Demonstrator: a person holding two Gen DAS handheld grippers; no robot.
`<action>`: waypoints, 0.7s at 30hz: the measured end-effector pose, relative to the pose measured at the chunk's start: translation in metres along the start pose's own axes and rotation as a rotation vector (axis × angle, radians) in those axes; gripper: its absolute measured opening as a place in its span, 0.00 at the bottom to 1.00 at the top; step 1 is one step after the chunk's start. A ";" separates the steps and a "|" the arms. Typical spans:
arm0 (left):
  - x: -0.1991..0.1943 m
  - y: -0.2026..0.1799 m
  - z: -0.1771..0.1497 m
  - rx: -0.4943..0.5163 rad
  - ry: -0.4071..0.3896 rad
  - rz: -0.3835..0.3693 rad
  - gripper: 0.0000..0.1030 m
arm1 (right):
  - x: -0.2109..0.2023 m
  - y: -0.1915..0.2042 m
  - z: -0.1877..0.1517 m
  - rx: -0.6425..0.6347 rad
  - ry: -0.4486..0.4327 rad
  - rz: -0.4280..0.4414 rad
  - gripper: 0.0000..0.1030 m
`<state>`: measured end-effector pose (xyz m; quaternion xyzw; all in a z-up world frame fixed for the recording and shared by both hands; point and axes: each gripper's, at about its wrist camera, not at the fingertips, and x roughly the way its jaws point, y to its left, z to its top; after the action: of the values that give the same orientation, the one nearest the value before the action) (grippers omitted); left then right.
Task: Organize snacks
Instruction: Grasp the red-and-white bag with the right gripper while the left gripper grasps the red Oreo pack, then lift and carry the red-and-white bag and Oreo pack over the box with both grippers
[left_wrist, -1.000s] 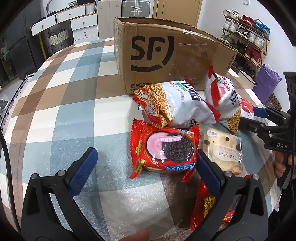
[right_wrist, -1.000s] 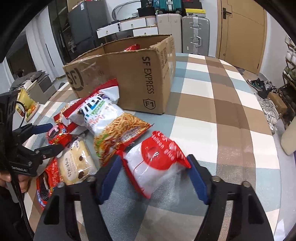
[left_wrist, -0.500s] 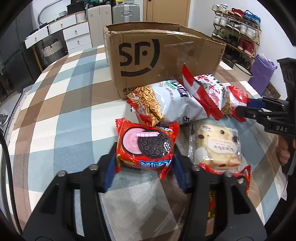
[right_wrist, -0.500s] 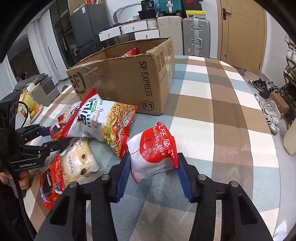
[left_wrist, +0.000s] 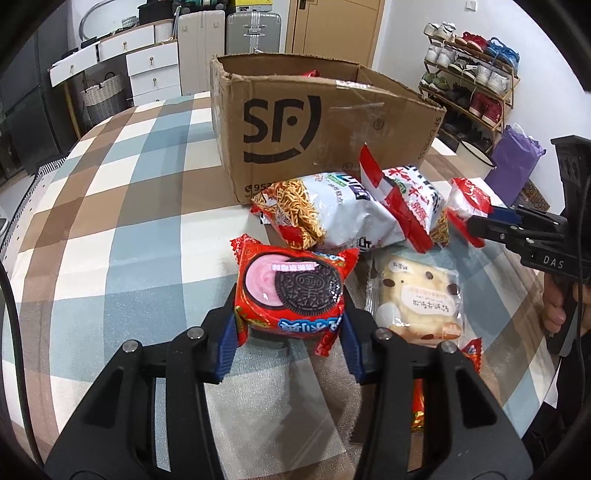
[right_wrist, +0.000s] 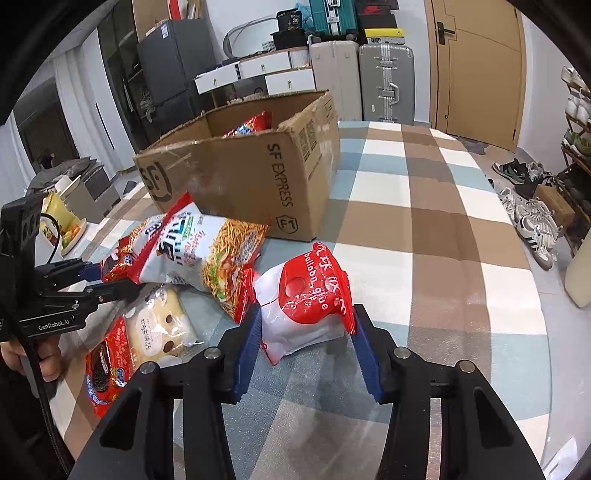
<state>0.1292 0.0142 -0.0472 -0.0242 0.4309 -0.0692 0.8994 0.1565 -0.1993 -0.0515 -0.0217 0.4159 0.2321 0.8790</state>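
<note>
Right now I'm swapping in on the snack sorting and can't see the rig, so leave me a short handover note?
Left gripper: shut on the cookie pack.
Right gripper: shut on the red and white bag.
Cardboard box: open on the checked table, with at least one red pack already inside.
Left to do: box both held packs, then the two noodle bags beside the box, the bread pack, and a red pack near the table edge.

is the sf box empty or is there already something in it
Not empty: the open cardboard box shows a red snack packet poking above its rim. How much more lies inside cannot be told.
</note>
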 end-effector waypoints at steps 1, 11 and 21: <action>-0.001 0.001 0.001 -0.001 -0.005 0.002 0.43 | -0.002 -0.001 0.001 0.003 -0.006 0.001 0.47; -0.029 0.001 0.008 -0.026 -0.074 0.003 0.43 | -0.028 -0.002 0.010 0.015 -0.099 0.012 0.47; -0.061 -0.002 0.021 -0.021 -0.146 0.011 0.43 | -0.044 0.007 0.014 0.031 -0.159 0.028 0.47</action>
<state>0.1076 0.0211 0.0129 -0.0363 0.3652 -0.0577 0.9284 0.1397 -0.2066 -0.0083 0.0162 0.3485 0.2389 0.9062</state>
